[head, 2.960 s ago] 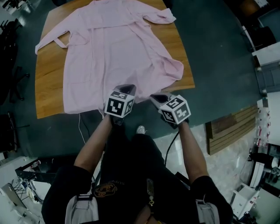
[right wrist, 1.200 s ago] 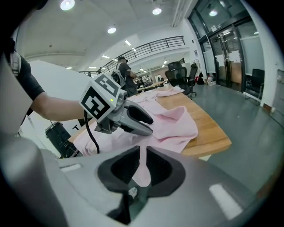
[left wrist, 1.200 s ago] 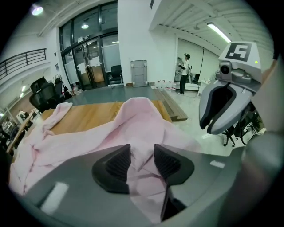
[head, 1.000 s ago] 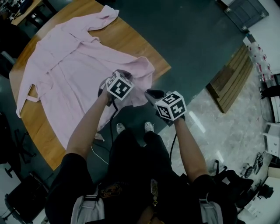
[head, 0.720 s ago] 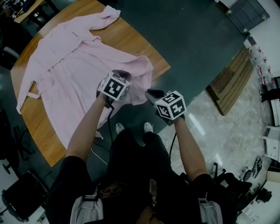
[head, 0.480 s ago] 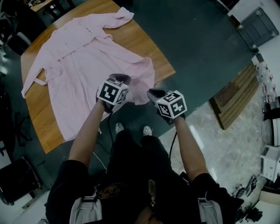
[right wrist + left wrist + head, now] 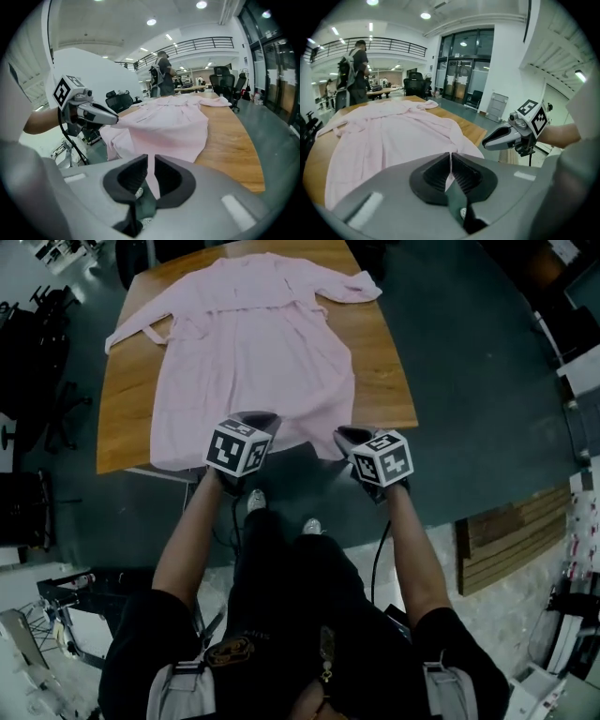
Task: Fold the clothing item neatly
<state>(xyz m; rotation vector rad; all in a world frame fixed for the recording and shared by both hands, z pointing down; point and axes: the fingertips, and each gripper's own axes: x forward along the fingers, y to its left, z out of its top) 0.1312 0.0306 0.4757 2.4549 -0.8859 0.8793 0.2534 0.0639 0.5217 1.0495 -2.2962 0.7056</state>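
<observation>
Before us the robe (image 7: 248, 343) lies spread on the table (image 7: 127, 418), collar at the far end, hem hanging over the near edge. Our left gripper (image 7: 258, 416) and right gripper (image 7: 345, 435) sit side by side at that hem, each with cloth between its jaws. A sleeve (image 7: 352, 285) reaches the far right corner. A belt (image 7: 131, 332) trails far left. Wooden boards (image 7: 502, 540) lie on the floor to our right, well apart from the table.
</observation>
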